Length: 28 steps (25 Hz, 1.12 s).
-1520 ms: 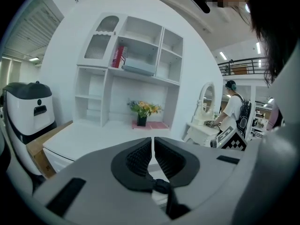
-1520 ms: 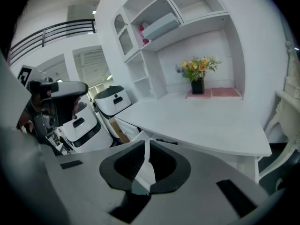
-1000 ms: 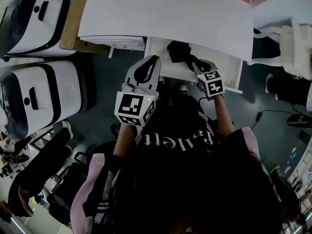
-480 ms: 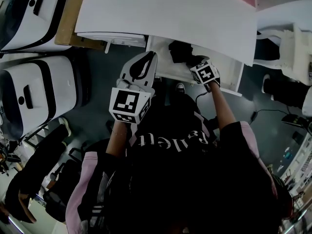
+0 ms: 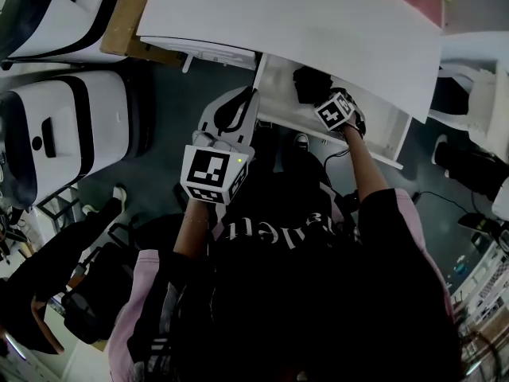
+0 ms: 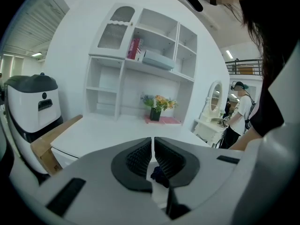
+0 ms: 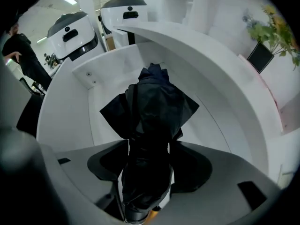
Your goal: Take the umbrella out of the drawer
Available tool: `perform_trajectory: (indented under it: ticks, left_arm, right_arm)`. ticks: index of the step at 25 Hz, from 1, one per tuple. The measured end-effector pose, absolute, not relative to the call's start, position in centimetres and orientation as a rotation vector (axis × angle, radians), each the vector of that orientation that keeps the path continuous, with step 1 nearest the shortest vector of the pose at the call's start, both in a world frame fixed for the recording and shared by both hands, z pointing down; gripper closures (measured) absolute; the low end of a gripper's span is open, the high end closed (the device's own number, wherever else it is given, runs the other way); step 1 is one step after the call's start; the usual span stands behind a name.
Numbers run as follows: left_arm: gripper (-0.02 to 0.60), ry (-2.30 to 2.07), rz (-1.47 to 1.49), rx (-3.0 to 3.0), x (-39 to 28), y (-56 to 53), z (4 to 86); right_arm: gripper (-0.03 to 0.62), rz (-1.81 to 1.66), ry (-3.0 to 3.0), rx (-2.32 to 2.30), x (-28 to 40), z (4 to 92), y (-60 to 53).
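A black folded umbrella [image 5: 308,84] lies in the open white drawer [image 5: 380,146] under the desk top [image 5: 302,14]. My right gripper [image 5: 324,100] points steeply down into the drawer. In the right gripper view its jaws are opening around the umbrella [image 7: 151,108], and the black fabric fills the gap of the right gripper [image 7: 149,146]; the drawer wall [image 7: 70,107] curves round behind. My left gripper [image 5: 253,95] hangs in front of the drawer's left end. In the left gripper view the left gripper [image 6: 153,142] is shut with nothing in it.
Two white and black machines [image 5: 56,126] stand at the left beside a wooden board [image 5: 127,24]. White furniture [image 5: 481,78] is at the right. A shelf unit with flowers [image 6: 158,103] rises behind the desk, and a person [image 6: 241,108] stands far right.
My right gripper has sunk into the drawer, down over the umbrella. The left gripper has drifted a little toward the drawer's front.
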<state>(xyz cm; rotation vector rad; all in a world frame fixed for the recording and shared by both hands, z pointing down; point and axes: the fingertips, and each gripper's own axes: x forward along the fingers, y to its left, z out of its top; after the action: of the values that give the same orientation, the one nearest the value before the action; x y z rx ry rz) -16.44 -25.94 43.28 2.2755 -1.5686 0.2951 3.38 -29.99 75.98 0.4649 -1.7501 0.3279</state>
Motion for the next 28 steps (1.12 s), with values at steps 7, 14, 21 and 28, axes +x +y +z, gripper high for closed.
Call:
perform_trajectory:
  ticks: [7, 14, 21, 28]
  left_arm:
    - [0.553, -1.632, 0.286, 2.22, -18.1, -26.0, 43.4]
    - [0.552, -1.705, 0.277, 2.154, -20.1, -25.3, 43.6]
    - [0.554, -1.725, 0.27, 2.135, -20.4, -24.2, 43.1]
    - [0.553, -1.725, 0.261, 2.139, -19.1, -23.7, 42.8]
  right_arm:
    - [0.318, 0.328, -1.677, 0.473, 3.5, 78.3, -30.4]
    - [0.316, 0.403, -1.707, 0.433, 3.5, 78.6, -30.4]
    - [0.317, 0.333, -1.701, 0.434, 3.2, 77.6, -29.6]
    - [0.318, 0.211, -1.798, 0.357, 2.0, 73.4, -28.4]
